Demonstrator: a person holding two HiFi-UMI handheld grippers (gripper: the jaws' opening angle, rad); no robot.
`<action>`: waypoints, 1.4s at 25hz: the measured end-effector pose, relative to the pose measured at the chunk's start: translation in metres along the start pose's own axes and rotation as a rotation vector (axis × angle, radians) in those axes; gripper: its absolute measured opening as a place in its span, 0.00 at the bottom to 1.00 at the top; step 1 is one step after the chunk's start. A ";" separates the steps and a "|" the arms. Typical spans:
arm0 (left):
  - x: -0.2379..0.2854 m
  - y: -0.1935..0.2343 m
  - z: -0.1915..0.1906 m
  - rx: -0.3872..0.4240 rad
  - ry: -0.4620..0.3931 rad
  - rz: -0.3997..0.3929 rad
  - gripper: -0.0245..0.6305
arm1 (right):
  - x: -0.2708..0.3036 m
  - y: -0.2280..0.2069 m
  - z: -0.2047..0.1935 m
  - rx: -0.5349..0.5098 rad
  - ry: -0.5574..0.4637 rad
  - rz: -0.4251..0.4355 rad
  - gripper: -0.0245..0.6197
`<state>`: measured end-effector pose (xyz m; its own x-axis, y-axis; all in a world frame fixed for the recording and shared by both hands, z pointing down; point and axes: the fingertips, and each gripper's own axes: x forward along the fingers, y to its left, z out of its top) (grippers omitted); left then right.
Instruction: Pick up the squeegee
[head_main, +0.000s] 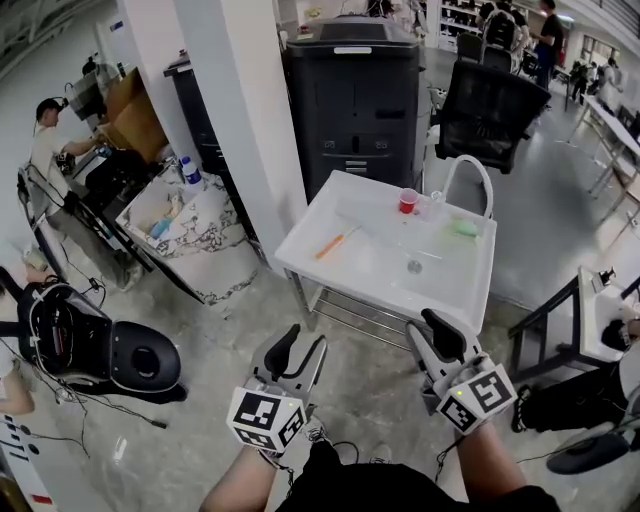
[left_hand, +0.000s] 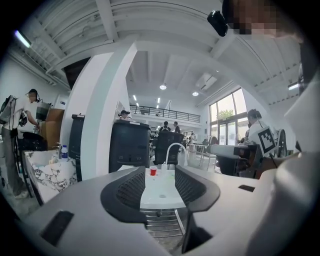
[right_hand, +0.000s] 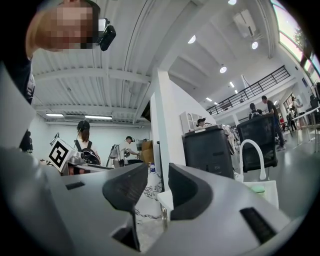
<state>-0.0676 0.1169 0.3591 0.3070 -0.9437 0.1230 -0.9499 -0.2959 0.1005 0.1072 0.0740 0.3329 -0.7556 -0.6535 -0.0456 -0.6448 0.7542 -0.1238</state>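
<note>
Here, left tool (head_main: 303, 342) and right tool (head_main: 422, 322) both gape empty, well short of the white sink worktop (head_main: 300, 262). The orange squeegee (head_main: 335, 243) lies flat on its left side; my low approach could knock it off.

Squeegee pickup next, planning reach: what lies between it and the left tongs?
Head view: only floor and the table's front rim separate left tongs from squeegee.

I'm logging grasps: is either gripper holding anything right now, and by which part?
Nothing is held: the left gripper and the right gripper are both open and empty.
</note>
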 end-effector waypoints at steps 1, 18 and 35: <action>0.001 0.008 -0.001 -0.001 0.004 -0.004 0.33 | 0.007 0.001 -0.002 0.003 0.002 -0.007 0.26; 0.040 0.133 0.001 -0.022 0.028 -0.111 0.33 | 0.122 0.016 -0.016 0.005 0.002 -0.131 0.26; 0.051 0.169 0.000 -0.037 0.029 -0.144 0.33 | 0.157 0.020 -0.014 -0.002 -0.005 -0.167 0.26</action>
<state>-0.2127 0.0187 0.3821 0.4424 -0.8870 0.1327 -0.8931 -0.4222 0.1553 -0.0262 -0.0127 0.3373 -0.6377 -0.7697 -0.0291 -0.7613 0.6356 -0.1281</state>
